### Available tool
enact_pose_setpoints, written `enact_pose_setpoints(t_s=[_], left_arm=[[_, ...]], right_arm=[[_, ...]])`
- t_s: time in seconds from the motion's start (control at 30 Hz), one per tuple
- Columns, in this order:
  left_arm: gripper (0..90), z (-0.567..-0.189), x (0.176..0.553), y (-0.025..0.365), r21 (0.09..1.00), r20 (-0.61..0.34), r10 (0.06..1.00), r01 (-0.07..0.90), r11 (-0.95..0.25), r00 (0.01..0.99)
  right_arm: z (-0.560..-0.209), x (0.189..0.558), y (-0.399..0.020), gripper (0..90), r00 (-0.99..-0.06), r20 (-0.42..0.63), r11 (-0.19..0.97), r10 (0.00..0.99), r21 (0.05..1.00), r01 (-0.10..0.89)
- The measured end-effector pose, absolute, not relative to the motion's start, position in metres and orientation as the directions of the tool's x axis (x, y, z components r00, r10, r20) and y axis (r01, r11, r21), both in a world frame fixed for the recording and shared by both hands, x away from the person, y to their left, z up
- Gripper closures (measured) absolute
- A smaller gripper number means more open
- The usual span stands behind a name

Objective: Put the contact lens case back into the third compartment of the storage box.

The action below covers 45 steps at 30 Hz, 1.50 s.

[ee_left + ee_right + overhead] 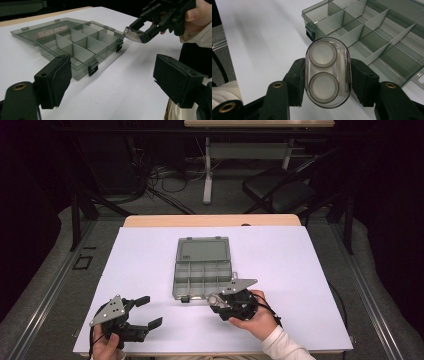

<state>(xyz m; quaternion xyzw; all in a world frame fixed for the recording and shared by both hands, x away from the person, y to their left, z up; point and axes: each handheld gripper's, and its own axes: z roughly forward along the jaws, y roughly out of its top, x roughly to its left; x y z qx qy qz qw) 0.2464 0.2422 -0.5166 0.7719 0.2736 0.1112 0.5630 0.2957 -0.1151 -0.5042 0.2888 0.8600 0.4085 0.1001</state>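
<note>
A smoky clear organiser box (203, 272) lies open in the middle of the white table, its lid folded back and its divided compartments (82, 41) bare. My right gripper (216, 301) hovers just off the box's near right corner, shut on a small clear oval case (327, 72) with two round wells. The same case (132, 33) sits between that gripper's jaws in the left gripper view. My left gripper (148, 312) rests low at the near left of the table, open with nothing between its pads (61, 80).
A white sheet (150, 260) covers the tabletop, with a wooden edge (210, 220) at the far side. A folding chair (280, 187) and cables lie on the floor beyond. The box's black latches (93, 70) face the near side.
</note>
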Motion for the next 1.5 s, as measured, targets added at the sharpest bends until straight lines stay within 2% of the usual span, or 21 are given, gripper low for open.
enact_pose_setpoints(t_s=[0.63, 1.5], left_arm=[[15.8, -0.517, 0.247, 0.243, 0.93, -0.142, 0.551, 0.302, -0.212, 0.823], [15.8, -0.517, 0.247, 0.243, 0.928, -0.144, 0.555, 0.307, -0.213, 0.819]], right_arm=[[-0.479, 0.324, -0.106, 48.7, -0.791, 0.067, 0.478, 0.609, 0.765, 0.432], [-0.482, 0.381, -0.09, 48.7, -0.724, 0.08, 0.43, 0.685, 0.758, 0.49]])
